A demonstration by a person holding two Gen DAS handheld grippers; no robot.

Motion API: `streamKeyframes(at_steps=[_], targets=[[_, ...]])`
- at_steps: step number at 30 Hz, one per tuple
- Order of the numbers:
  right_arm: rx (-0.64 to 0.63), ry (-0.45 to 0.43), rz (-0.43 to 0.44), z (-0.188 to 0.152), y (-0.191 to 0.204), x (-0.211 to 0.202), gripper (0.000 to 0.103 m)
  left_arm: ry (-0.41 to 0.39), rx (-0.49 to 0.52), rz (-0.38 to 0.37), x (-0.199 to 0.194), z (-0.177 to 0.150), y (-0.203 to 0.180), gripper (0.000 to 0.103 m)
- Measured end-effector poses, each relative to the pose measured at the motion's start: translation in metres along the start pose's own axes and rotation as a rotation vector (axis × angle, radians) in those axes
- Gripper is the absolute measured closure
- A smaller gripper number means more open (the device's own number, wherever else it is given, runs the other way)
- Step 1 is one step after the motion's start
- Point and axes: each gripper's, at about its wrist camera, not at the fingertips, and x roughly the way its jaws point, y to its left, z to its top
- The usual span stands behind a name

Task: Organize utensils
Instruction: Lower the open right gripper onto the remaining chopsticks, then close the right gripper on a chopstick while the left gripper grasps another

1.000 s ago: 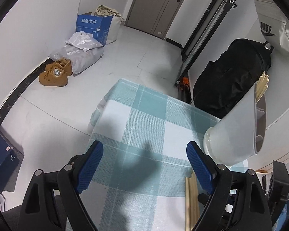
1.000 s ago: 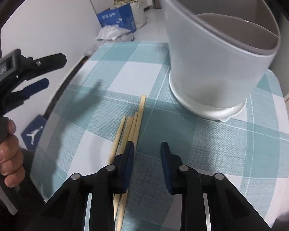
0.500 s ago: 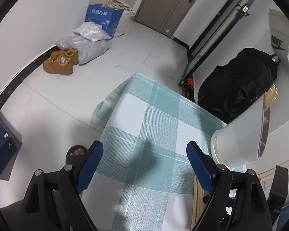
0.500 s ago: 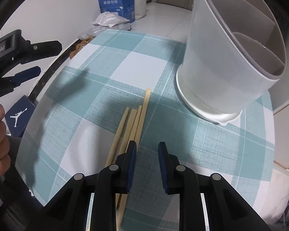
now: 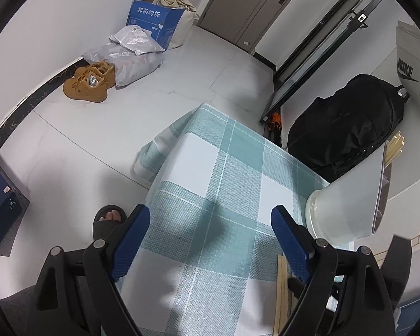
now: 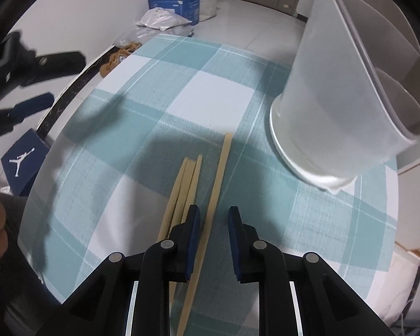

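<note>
Right tongs [image 6: 211,224]: narrowed and just been closing, straddling one chopstick [image 6: 219,176], pads not yet pressing it; likely singling it out.
Left tongs [image 5: 210,229]: spread wide, empty, kept aside.
Chopsticks [image 6: 186,184]: three flat on the surface [image 6: 224,98], beside the lone one.
Holder [image 6: 336,98]: upright nearby, sticks already inside.

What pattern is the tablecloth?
The tablecloth is a teal-and-white check, clearest in the right wrist view.
</note>
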Motion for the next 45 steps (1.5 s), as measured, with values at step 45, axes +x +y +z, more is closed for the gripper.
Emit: streamKeyframes(at_steps=[45], targets=[[0.675,-0.524,0.531,-0.096,-0.182,-0.088,0.098,0.335,0.459,0.207,0.017,-0.088,-0.091,0.018]])
